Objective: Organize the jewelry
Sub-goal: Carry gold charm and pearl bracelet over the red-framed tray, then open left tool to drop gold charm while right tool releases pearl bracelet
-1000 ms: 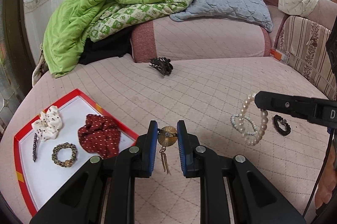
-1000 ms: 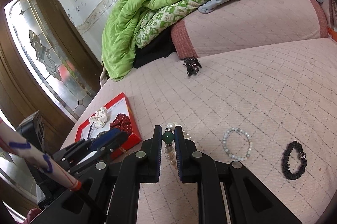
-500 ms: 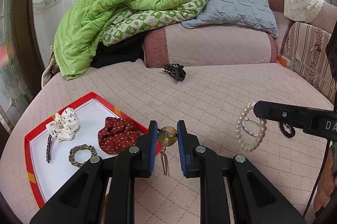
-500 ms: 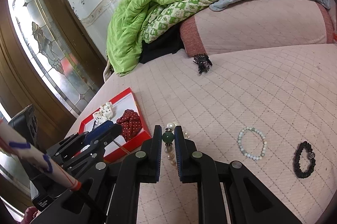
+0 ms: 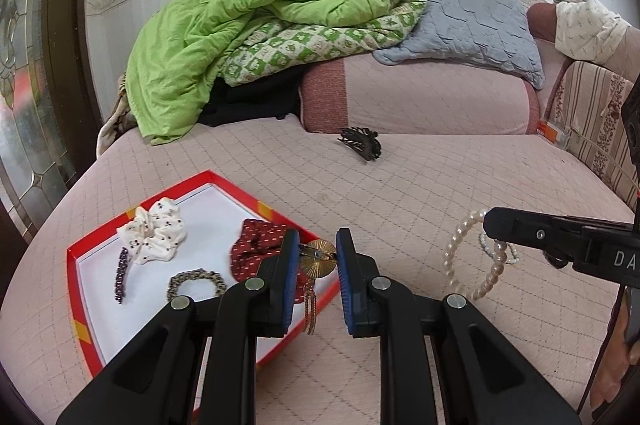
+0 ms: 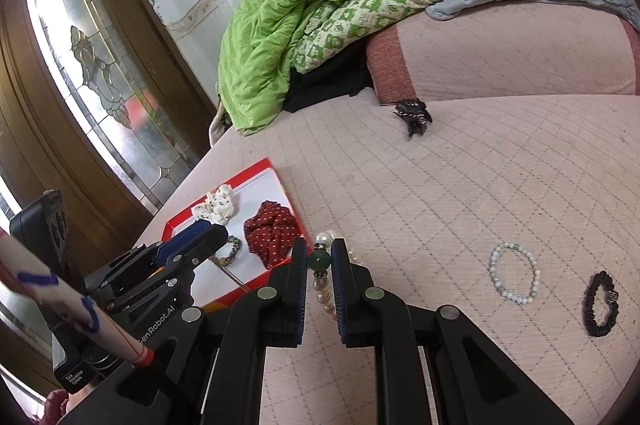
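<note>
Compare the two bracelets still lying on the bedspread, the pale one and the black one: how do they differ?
The pale bead bracelet is a string of separate whitish-green beads; the black bracelet looks like a dark, tightly textured band with one small metallic charm. The pale one lies in a rounder loop, the black one in a narrower oval. The pale one lies nearer the right gripper. Both lie flat, untouched, outside the red tray.

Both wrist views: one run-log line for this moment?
left gripper: shut on gold earring | right gripper: shut on pearl bracelet | red tray: scrunchies inside | pale bead bracelet, black hair tie, hair claw: on bed
</note>
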